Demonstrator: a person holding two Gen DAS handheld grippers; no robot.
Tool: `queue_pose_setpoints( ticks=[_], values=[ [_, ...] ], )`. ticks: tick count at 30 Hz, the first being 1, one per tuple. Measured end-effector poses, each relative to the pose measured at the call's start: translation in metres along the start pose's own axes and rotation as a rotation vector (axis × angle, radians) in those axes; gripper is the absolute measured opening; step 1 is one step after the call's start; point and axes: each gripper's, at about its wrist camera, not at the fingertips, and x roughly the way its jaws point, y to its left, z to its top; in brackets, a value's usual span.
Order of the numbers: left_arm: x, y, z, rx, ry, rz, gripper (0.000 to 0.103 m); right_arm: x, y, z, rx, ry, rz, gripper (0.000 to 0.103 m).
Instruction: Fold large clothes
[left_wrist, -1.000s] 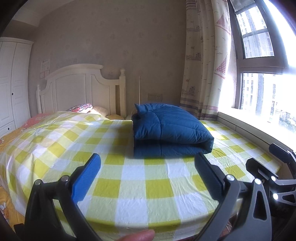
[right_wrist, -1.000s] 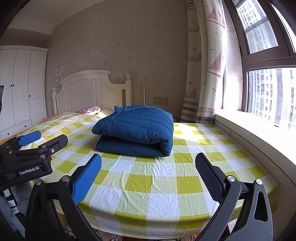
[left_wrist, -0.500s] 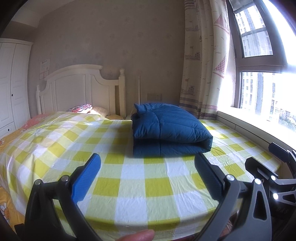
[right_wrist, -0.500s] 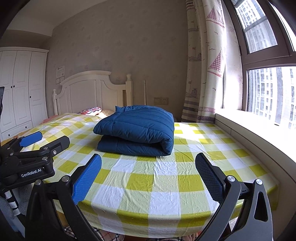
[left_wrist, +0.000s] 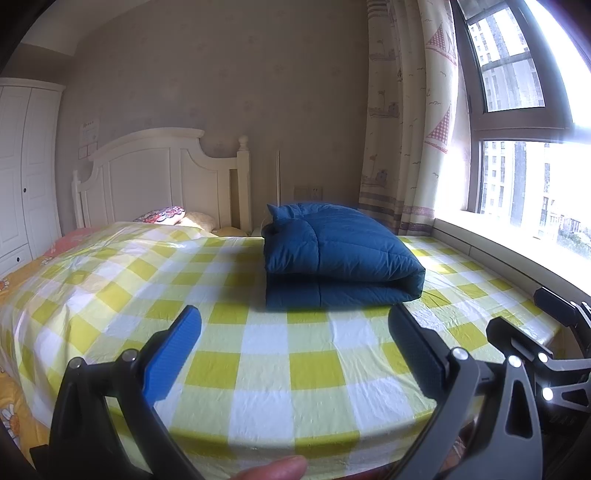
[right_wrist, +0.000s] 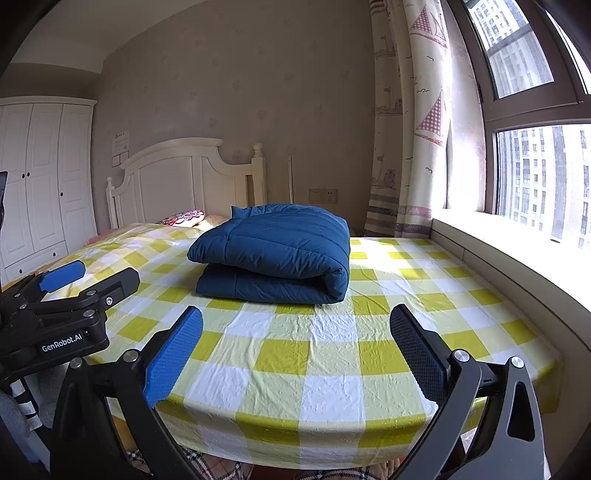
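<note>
Left wrist view: jacket (left_wrist: 340, 254) lies folded on bed (left_wrist: 258, 354).
Hand-held grippers: left (left_wrist: 295, 354) and right (right_wrist: 295, 354) both wide, empty.
Progress: folding looks finished.

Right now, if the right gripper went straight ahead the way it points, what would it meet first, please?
Probably the folded blue jacket. The right gripper, jaws open and empty, hangs over the checked sheet near the bed's foot, and nothing else lies between. Depth is uncertain, so it might skim the sheet first.
</note>
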Motion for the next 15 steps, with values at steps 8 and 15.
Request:
queue_pose_setpoints(
  ticks=[8,15],
  values=[
    [-0.0016,0.0002,-0.0009,0.009,-0.005,0.009,0.101,-0.0011,0.0010,-0.0009,0.001,-0.002,-0.001,0.098],
    [-0.0038,0.0015,-0.0008,0.017,-0.011,0.014,0.101,-0.0023,0.0009,-0.0006,0.003,-0.007,-0.005,0.098]
  ],
)
